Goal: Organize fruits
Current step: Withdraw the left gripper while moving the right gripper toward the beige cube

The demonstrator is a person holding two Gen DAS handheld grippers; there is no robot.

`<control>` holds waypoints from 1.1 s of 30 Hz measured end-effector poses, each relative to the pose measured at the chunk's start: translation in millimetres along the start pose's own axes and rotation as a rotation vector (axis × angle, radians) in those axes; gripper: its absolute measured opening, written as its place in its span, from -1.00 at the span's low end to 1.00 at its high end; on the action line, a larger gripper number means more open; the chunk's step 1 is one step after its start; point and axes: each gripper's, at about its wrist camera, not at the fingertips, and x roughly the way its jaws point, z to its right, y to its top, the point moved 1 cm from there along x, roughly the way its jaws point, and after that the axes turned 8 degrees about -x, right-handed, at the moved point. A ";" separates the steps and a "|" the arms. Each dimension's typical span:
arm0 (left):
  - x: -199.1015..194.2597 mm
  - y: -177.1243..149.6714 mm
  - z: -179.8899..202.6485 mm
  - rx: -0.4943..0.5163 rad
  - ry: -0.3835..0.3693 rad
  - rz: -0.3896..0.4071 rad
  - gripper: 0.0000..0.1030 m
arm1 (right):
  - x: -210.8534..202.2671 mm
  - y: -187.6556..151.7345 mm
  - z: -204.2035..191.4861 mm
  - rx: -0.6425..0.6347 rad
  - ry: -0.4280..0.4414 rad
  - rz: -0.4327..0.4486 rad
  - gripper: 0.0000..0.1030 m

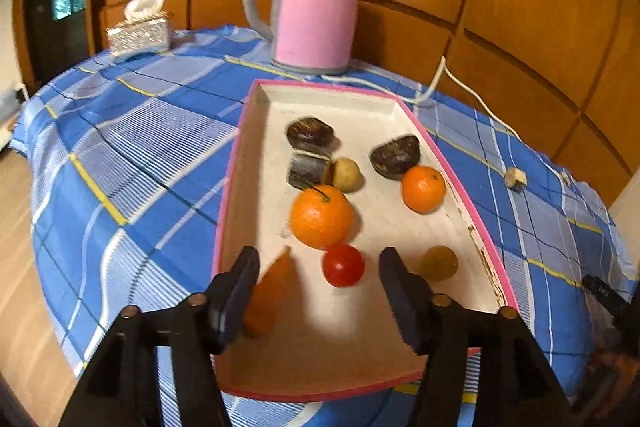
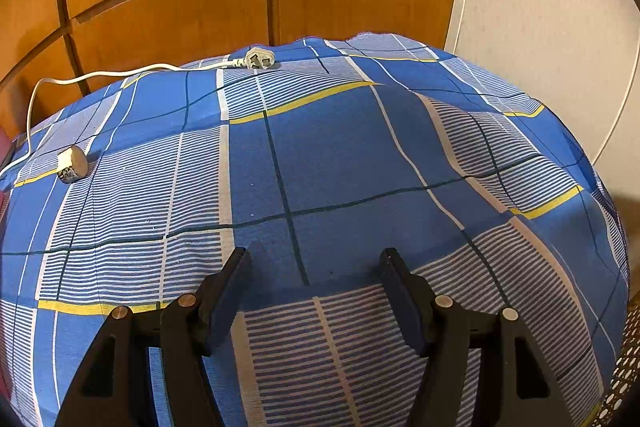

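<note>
The left gripper (image 1: 320, 267) hangs over the near end of the tray (image 1: 230, 187), jaws wide apart and holding nothing. An orange wedge (image 1: 276, 287) lies just beside its left finger, partly hidden; whether they touch I cannot tell. The tomato (image 1: 343, 265) sits between the fingers but beyond their tips. This looks like the picking step: the next move calls for lowering around one fruit and closing without nudging the big orange (image 1: 321, 217) touching the tomato. Farther back lie a small orange (image 1: 423, 188) and dark fruits (image 1: 310, 135).

The right gripper (image 2: 314, 267) hovers over bare cloth (image 2: 340, 155), equally wide open and empty. A small stray piece (image 2: 72, 164) lies well off to its left.
</note>
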 end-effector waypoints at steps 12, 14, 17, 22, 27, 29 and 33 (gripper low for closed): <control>-18.7 -2.4 -7.9 -0.028 0.003 0.046 0.44 | 0.3 0.3 -0.1 -0.004 -0.002 -0.003 0.31; -26.2 -0.7 -11.5 -0.043 0.003 0.071 0.52 | 0.2 -0.2 -0.5 -0.005 -0.003 -0.003 0.31; -28.7 1.2 -19.5 -0.063 0.033 0.084 0.62 | 0.2 -0.4 -0.4 -0.006 -0.003 -0.003 0.31; -16.3 -1.8 -28.4 -0.086 0.079 0.040 0.64 | 0.2 -0.2 -0.8 -0.014 -0.009 -0.008 0.30; -5.7 -8.8 -27.7 -0.064 0.102 0.003 0.70 | -0.5 2.5 -2.8 -0.027 -0.014 -0.020 0.30; -3.8 -10.7 -27.2 -0.061 0.103 -0.003 0.70 | -0.5 5.2 -5.2 -0.033 0.008 -0.029 0.30; 0.2 -12.3 -28.0 -0.059 0.110 -0.014 0.70 | -1.0 14.4 -23.2 -0.060 0.136 -0.051 0.30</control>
